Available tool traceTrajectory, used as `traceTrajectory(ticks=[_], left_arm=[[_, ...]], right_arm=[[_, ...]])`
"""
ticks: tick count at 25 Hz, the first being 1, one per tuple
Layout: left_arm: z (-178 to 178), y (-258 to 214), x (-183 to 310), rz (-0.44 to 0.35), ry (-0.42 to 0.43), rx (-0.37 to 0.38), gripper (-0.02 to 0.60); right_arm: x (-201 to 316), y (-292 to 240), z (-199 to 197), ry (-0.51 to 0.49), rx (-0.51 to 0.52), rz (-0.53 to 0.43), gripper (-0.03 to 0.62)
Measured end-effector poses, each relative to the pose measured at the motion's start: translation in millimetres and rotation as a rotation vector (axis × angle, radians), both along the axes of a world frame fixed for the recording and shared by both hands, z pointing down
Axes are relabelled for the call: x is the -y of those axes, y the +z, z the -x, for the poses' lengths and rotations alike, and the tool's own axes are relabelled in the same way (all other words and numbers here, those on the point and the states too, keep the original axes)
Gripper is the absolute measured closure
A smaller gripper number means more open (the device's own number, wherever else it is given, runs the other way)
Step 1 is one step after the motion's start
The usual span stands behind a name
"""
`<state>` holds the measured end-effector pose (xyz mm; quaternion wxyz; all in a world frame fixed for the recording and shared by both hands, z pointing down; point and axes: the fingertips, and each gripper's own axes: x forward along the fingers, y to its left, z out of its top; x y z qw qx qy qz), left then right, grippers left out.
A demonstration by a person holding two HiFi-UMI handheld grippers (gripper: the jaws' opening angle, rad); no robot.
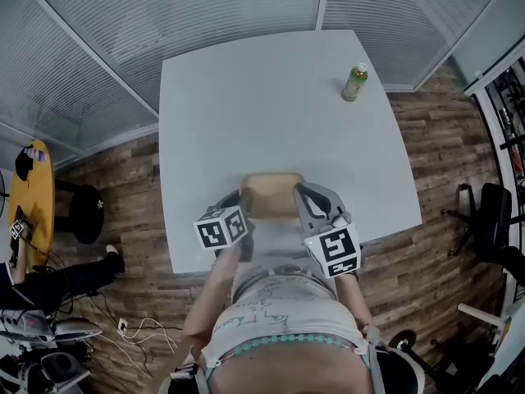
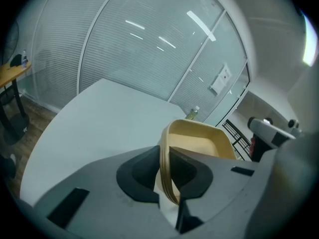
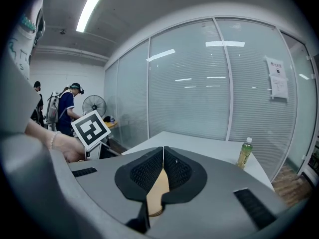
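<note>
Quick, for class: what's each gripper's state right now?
The left gripper is closed on the tan tray, at its rim.
The right gripper is closed on the same tray's edge.

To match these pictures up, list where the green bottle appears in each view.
Head view: green bottle upright near the far right corner of the white table.
Left gripper view: small, at centre, just past the far rim of the tan tray.
Right gripper view: the bottle stands at the right, on the table.
Shared landmark: the tan tray, seen in every view.
</note>
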<state>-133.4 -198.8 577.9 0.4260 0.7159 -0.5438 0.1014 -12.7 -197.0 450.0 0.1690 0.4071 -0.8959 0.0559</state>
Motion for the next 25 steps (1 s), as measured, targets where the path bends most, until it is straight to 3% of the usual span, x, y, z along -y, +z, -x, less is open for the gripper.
traceTrajectory(ticks=[8,15,20,25], left_arm=[[7,-36,8,-0.078,-0.035,-0.021,0.554],[13,-60,7,-0.139,-0.065,0.007,0.554],[33,-63,13,-0.150,-0.084,0.029,0.554],[31,-59,9,-0.144,-0.090,0.031,0.554]], right_arm=[[3,-2,15,-0.054,0.006,-0.003,0.592],[0,-11,22,-0.093,0.020,-0.026,0.592],[8,-13,39,-0.101,0.024,-0.022,0.592],[5,-12,36,-0.102,0.014,-0.019,0.592]])
